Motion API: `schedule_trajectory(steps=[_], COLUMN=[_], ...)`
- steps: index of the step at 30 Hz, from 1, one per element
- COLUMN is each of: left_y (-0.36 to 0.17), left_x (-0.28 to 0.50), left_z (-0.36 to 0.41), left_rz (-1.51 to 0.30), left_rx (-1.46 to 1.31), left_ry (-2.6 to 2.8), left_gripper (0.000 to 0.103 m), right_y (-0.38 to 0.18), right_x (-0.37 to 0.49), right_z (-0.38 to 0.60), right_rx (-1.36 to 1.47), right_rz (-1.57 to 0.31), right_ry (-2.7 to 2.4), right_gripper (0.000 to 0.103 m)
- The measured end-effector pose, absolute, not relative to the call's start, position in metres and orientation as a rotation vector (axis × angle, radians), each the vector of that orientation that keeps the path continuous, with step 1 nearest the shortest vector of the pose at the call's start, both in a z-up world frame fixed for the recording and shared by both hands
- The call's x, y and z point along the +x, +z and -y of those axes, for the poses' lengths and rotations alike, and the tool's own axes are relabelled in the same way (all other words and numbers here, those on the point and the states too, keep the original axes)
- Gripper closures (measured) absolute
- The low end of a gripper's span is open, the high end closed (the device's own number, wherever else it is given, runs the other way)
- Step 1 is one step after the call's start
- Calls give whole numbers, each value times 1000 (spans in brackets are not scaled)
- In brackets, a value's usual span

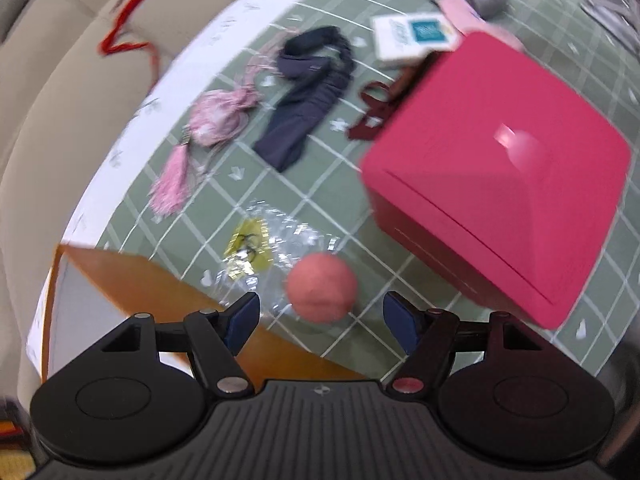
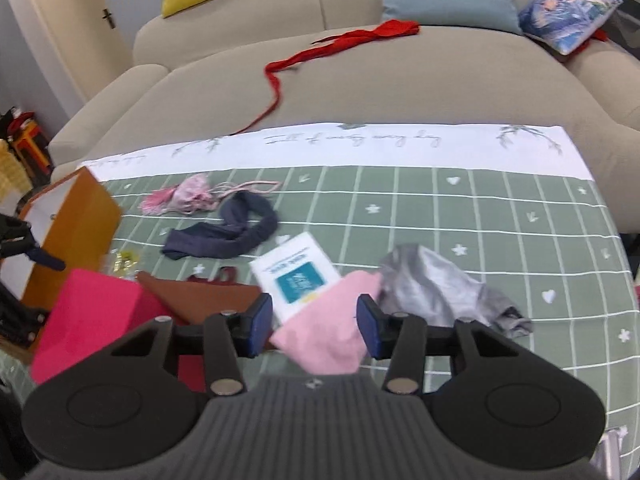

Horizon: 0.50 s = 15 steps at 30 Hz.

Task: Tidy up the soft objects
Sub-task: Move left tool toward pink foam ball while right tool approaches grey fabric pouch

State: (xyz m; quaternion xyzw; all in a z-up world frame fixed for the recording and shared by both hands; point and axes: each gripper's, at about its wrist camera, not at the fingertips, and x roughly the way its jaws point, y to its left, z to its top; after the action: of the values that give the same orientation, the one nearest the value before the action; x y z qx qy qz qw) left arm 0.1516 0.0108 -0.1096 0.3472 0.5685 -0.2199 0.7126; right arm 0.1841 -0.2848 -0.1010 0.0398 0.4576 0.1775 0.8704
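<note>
Left gripper [image 1: 320, 320]: jaws spread wide, holding nothing; blue pads on both sides of a gap.
Pink ball [image 1: 321, 287]: lies on the green checked cloth [image 1: 400, 216], just ahead of the left gripper, between the lines of its two fingers but apart from both pads.
Clear wrapper [image 1: 276, 244]: crinkled plastic with a yellow label, just beside the ball on its far left side.
Orange box [image 1: 132, 280]: open, at the near left corner of the table, just left of the left gripper.
Magenta box [image 1: 496, 168]: closed lid, right of the ball; blurred in the left view.
Right gripper [image 2: 315, 326]: jaws wide, nothing clamped; pink cloth [image 2: 332, 332] lies in the gap between the pads; whether either pad touches it, I cannot tell.
Grey cloth [image 2: 436, 284]: crumpled, touching the pink cloth on its right side.
White card [image 2: 298, 270]: teal square printed on it; its near corner is tucked under the pink cloth.
Brown pouch [image 2: 204, 300]: flat, left of the card, beside the magenta box.
Navy headband [image 2: 232, 228]: stretched in a loop, farther out on the cloth.
Pink tassel pouch [image 2: 188, 196]: beyond the headband, near the white border of the cloth.
Red ribbon [image 2: 320, 52]: trails across the beige sofa [image 2: 400, 88] behind the table.
Cushions: yellow, blue and a printed one along the sofa back.
</note>
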Motion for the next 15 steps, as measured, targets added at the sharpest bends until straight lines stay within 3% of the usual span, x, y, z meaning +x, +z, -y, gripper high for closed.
schedule_trajectory(steps=[6,15], left_y=[-128,-154], left_x=[143,157], left_z=[5,5], left_rz=[-1251,-1316], left_rx=[968,1046], left_ry=[-682,-701], left_gripper=[20,21], right_y=[-105,-108], right_x=[188,196], right_z=[288,300], right_rx=[69,8], right_rz=[-956,-955], right_ry=[368,323], right_gripper=[54,52])
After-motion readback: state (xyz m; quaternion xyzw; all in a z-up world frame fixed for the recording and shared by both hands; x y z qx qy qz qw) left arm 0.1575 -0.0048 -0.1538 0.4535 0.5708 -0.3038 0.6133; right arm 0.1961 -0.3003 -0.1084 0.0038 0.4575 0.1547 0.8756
